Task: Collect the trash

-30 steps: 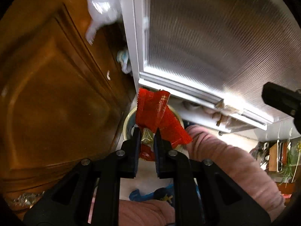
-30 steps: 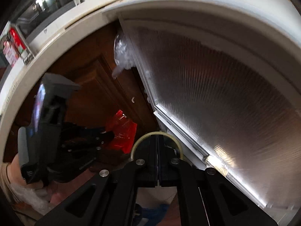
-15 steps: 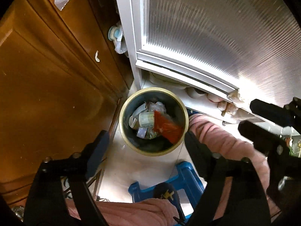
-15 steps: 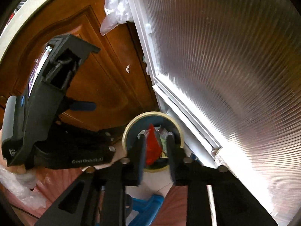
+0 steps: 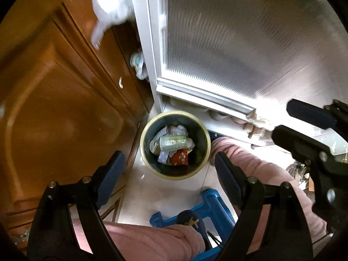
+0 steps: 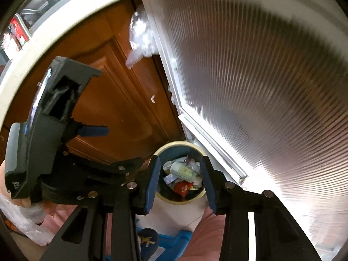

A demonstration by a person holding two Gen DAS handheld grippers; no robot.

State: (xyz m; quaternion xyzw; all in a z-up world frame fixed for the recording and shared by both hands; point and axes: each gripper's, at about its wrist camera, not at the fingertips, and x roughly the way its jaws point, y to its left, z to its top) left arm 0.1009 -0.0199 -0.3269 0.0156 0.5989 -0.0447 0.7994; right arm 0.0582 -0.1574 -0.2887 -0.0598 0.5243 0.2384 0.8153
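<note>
left wrist view: left gripper (image 5: 167,165) spread wide and empty above trash bin (image 5: 150,121), red wrapper (image 5: 179,157) lying inside among scraps, right gripper (image 6: 179,182) likewise agape, holding nothing, apparently dropping done.

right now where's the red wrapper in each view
Left wrist: red wrapper lies in the trash bin, lower centre, under the pale green packet.
Right wrist: red wrapper in the same bin, between the open fingers.
Shared landmark: the ribbed glass door.
</note>
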